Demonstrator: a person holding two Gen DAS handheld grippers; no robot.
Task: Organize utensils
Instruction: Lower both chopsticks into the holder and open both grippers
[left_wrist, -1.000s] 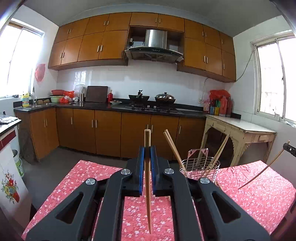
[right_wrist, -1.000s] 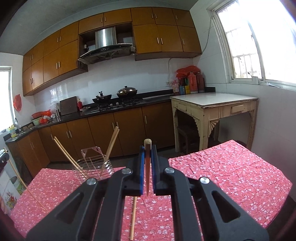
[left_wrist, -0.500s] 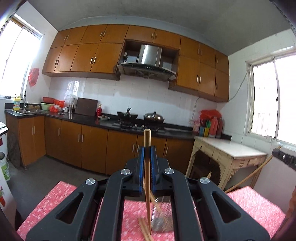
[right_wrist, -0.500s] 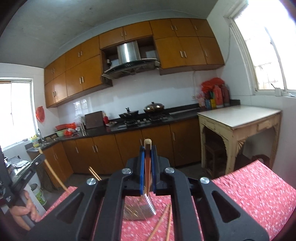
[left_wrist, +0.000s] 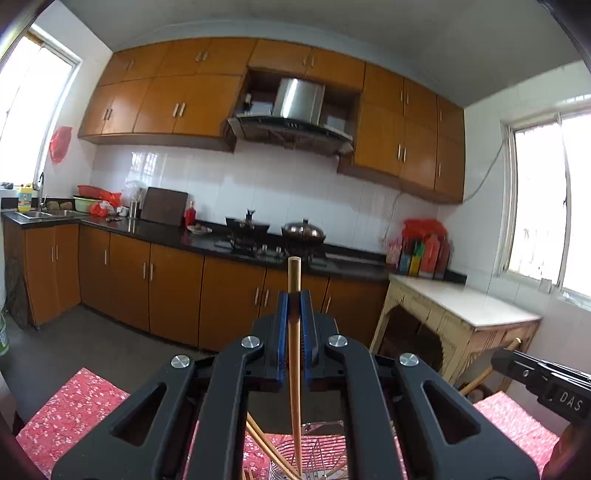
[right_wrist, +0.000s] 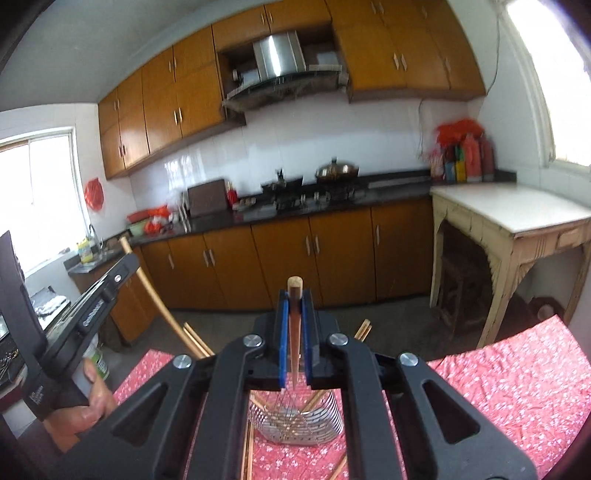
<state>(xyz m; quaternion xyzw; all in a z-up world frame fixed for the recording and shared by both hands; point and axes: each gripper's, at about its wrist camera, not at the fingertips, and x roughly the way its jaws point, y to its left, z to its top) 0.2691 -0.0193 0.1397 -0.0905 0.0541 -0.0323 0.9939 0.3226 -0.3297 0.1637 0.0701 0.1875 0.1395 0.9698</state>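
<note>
My left gripper (left_wrist: 294, 299) is shut on a wooden chopstick (left_wrist: 294, 354) held upright; its lower tip reaches down into the wire utensil basket (left_wrist: 317, 458) below. My right gripper (right_wrist: 294, 297) is shut on another wooden chopstick (right_wrist: 294, 332), held upright above the same basket (right_wrist: 295, 421). Several chopsticks (right_wrist: 195, 341) stand in the basket. The left gripper shows at the left of the right wrist view (right_wrist: 92, 302), the right gripper at the right of the left wrist view (left_wrist: 539, 380). More chopsticks (right_wrist: 247, 454) lie on the cloth.
The basket stands on a table with a red flowered cloth (right_wrist: 517, 376). Behind are brown kitchen cabinets (left_wrist: 166, 288), a dark counter with a stove and pots (left_wrist: 280, 236), and a pale side table (right_wrist: 509, 221) at the right.
Both grippers rose and came in over the basket, each keeping its chopstick. The left chopstick's tip now dips into the basket. Both views tilted up.
</note>
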